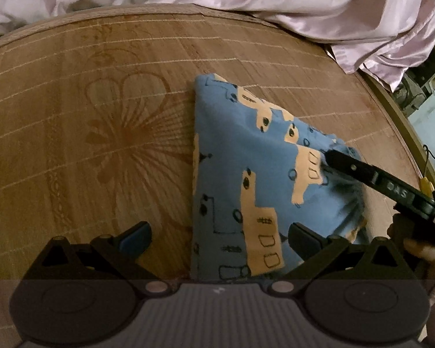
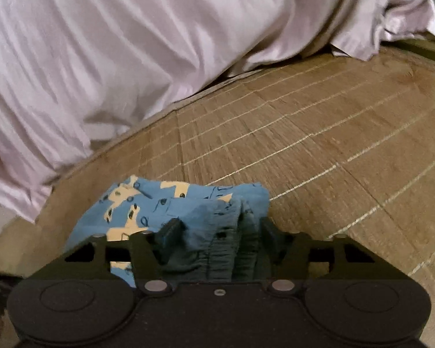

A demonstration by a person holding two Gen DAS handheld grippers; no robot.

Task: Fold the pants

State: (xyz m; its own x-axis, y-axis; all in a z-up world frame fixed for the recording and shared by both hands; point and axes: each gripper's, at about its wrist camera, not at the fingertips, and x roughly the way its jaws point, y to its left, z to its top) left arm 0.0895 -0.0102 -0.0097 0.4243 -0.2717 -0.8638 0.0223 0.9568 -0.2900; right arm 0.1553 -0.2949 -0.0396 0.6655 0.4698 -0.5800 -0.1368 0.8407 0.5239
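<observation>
Surface: a brown bamboo mat with a faint flower print, covering a bed. A crumpled pale pink sheet lies along its far edge. The blue pants, printed with tan shapes, lie folded on the mat. The left gripper hovers over their near edge, fingers spread wide, holding nothing. The right gripper enters from the right side, low and angled, its fingers clamped on a bunched, gathered edge of the pants.
</observation>
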